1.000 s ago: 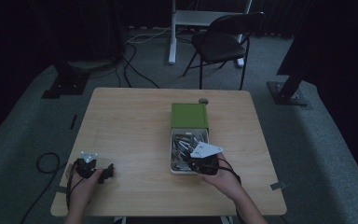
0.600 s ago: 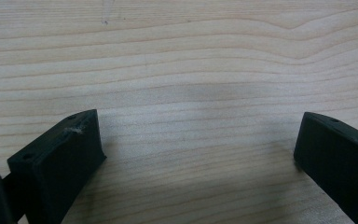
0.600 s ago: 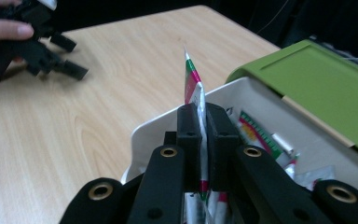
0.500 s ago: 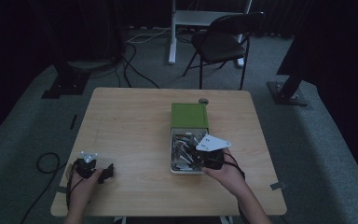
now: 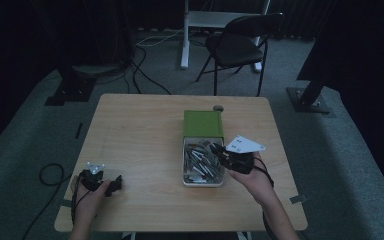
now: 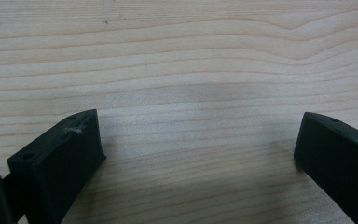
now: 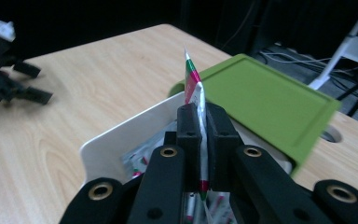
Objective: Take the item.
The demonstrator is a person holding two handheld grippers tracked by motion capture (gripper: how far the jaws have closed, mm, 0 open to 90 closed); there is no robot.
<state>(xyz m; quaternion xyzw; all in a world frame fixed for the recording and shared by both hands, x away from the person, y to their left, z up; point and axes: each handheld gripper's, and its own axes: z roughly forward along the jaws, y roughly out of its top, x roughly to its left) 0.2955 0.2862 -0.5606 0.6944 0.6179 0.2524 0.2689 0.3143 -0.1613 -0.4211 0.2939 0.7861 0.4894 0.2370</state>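
right tongs (image 7: 199,140) pinching sachet (image 7: 193,81) mid-body above box (image 7: 121,135) | light, floppy, slippery; gripping edge risks tearing | left tongs (image 6: 196,154) idling released

You have two claws: the left claw (image 5: 114,184) and the right claw (image 5: 219,151). One bench (image 5: 140,135) carries one white box (image 5: 202,183) with one green lid (image 5: 203,123). The sachets (image 5: 200,162) in the box are many, heaped too closely to count. One sachet (image 7: 194,83) sits in the right claw. One folding chair (image 5: 240,45) stands behind.
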